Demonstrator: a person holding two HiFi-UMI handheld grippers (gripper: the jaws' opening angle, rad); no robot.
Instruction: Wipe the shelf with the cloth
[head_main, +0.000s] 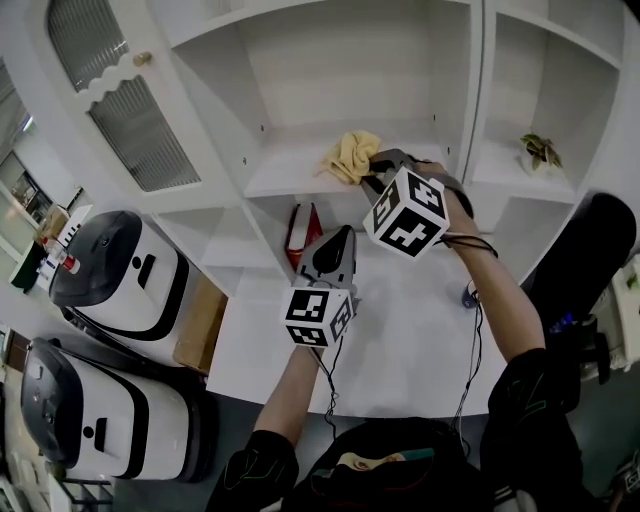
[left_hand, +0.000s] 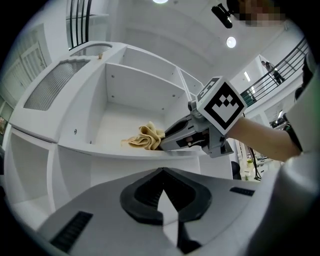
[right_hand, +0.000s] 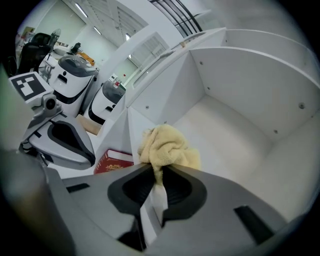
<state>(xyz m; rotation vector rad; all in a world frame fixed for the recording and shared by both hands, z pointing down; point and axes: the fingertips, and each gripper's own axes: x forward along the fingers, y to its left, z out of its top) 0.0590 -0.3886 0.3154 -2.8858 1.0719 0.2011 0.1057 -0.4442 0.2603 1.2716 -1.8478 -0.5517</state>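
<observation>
Right tool (right_hand: 156, 172) clamps one yellow cloth (right_hand: 167, 147) on the shelf (right_hand: 225, 135) (left tool (left_hand: 161, 172), jaws together, grips nothing).

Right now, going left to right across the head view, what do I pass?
white machines → brown box → red book → yellow cloth → right gripper, fingers shut on the cloth → small leafy plant. The left gripper is left out because it overlaps the book and cloth.
</observation>
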